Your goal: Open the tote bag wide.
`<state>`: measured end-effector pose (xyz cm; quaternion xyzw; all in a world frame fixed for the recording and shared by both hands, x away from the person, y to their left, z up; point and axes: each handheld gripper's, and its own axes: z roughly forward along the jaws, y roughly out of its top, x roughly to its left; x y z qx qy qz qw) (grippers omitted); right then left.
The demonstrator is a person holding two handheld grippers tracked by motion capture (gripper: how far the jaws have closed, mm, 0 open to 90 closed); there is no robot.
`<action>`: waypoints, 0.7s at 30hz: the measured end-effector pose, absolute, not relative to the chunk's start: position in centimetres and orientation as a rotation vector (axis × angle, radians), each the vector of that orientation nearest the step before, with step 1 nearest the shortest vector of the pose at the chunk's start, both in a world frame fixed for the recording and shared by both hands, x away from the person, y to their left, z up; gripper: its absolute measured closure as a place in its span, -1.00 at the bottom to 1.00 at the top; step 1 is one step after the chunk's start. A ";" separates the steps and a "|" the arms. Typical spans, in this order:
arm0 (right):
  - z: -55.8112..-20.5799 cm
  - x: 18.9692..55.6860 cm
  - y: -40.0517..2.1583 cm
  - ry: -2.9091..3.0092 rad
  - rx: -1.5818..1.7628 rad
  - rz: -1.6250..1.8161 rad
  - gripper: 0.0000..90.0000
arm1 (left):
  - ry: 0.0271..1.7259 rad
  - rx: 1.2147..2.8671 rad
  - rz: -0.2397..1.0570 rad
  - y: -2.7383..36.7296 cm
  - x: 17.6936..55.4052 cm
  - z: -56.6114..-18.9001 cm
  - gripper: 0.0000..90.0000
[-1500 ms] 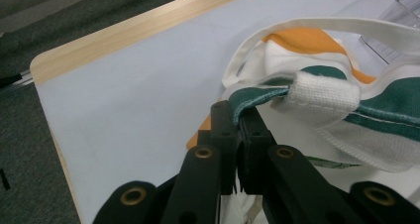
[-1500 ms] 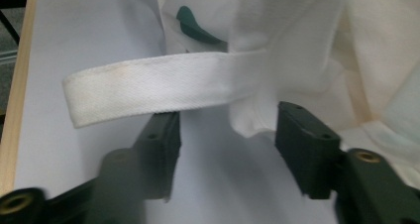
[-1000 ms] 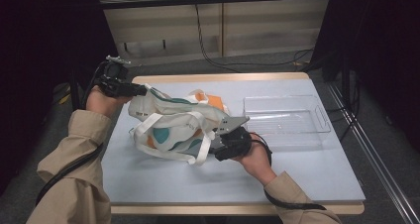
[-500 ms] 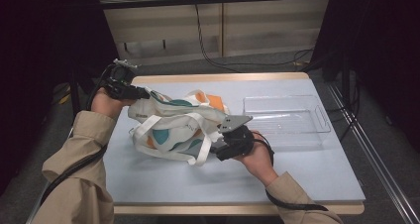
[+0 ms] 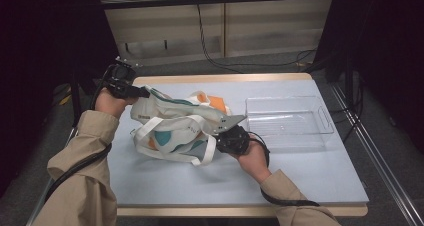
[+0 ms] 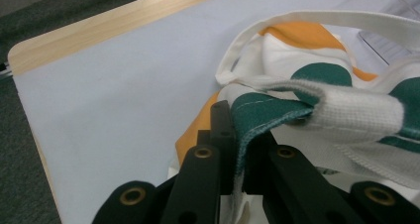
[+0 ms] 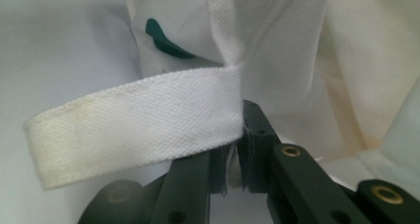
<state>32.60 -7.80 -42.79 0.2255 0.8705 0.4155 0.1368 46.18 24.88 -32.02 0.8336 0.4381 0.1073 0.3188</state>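
Note:
A white cloth tote bag with green, orange and teal patches lies crumpled on the pale blue table. My left gripper is at the bag's far left corner. In the left gripper view its jaws have just been closing and are shut on the green-trimmed edge of the bag. My right gripper is at the bag's near right side. Its jaws have also just been closing and now pinch the white fabric beside a strap.
A clear plastic tray stands on the table to the right of the bag, close behind my right hand. The table's wooden edge runs along the far side. Cables trail from both grippers.
Both hands have stayed nearly in place. The bag's far left corner now reaches the left gripper's tips, and the fabric runs a little tighter between the two grippers.

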 end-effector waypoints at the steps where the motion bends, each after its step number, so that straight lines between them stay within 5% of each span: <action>1: -42.8 32.3 -8.3 2.544 0.626 1.188 0.86 | 1.166 2.185 0.274 24.9 46.3 -32.2 0.95; 21: -44.5 30.2 -10.1 2.616 0.546 1.147 0.86 | 1.278 2.170 0.275 24.8 48.7 -34.4 0.95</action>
